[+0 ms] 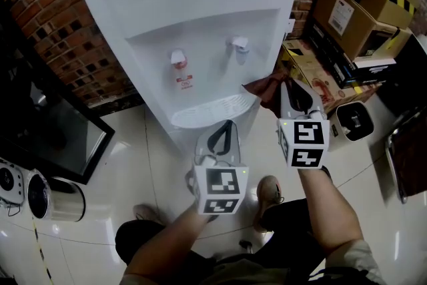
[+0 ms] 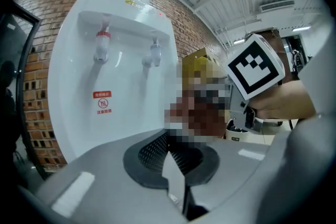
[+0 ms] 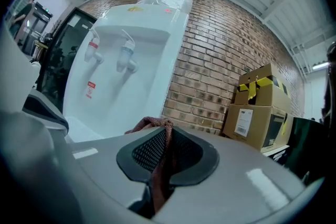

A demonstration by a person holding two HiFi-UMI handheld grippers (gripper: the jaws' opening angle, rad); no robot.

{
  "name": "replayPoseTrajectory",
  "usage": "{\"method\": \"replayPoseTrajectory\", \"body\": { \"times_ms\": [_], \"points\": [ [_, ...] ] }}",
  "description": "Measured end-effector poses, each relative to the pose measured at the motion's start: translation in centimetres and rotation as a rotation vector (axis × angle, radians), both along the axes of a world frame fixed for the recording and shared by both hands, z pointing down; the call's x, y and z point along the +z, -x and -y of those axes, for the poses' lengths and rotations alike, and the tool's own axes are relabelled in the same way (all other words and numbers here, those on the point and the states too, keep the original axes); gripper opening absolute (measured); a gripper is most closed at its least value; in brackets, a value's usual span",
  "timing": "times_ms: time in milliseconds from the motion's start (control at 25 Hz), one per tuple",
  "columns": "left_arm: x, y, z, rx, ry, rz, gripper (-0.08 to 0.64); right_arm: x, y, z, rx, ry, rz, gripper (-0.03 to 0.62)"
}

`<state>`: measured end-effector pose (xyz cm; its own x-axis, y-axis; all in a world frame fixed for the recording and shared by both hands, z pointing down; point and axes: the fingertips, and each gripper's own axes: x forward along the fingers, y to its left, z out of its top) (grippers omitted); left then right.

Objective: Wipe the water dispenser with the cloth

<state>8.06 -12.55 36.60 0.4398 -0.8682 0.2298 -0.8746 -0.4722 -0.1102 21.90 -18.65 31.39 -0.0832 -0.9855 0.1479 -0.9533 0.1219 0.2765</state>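
At the right side of the water dispenser [image 1: 200, 3]: the cloth [image 1: 265, 87], a reddish-brown rag, hangs bunched beside the side wall, level with the drip tray [image 1: 210, 110]. Contact with the plastic can't be confirmed.
Right tongs [image 1: 288, 87]: pinching the cloth. A fold runs down between the two pads and a tuft sticks out past the tips.
Why held so: the free tuft leads, so fabric rather than hard tips would meet the casing. Pointing near level suits an upright panel.
Left tongs [image 1: 225, 125]: pressed together with nothing between them, just in front of the drip tray and below the taps [image 1: 178, 58].
Why there: likely parked out of the wiping path. It looks near enough to steady the dispenser if needed, but that is a guess.
Dispenser: white and upright, back to the brick wall [image 1: 60, 23], with cardboard boxes [image 1: 353, 7] stacked to its right.
Stage, as judged: cloth in hand and brought to the casing. The front recess, taps and tray show no sign either way of having been wiped.
Next move calls for: pressing the tuft flat on the side panel and stroking along it.
Risk: the gap between dispenser and boxes is tight, and the rag could snag there.
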Motion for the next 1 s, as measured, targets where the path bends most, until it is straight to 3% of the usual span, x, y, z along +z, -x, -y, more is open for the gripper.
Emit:
{"method": "replayPoseTrajectory", "body": {
  "times_ms": [280,640,800,1000],
  "points": [
    [0.5,4.8,-1.7,-0.064,-0.006,0.013,0.0,0.5,7.4,-3.3,-0.225,-0.019,0.03,0.054],
    [2.6,17.2,-3.3,-0.365,0.025,0.033,0.0,1.7,20.9,-7.7,-0.49,-0.037,0.1,0.054],
    [1.3,20.5,-3.3,-0.453,0.005,-0.021,0.0,5.6,25.6,-8.3,-0.555,0.023,0.04,0.054],
    [0.6,22.0,-3.6,-0.487,-0.008,-0.069,0.0,11.5,28.6,-7.8,-0.587,0.085,-0.062,0.054]
  ]
}}
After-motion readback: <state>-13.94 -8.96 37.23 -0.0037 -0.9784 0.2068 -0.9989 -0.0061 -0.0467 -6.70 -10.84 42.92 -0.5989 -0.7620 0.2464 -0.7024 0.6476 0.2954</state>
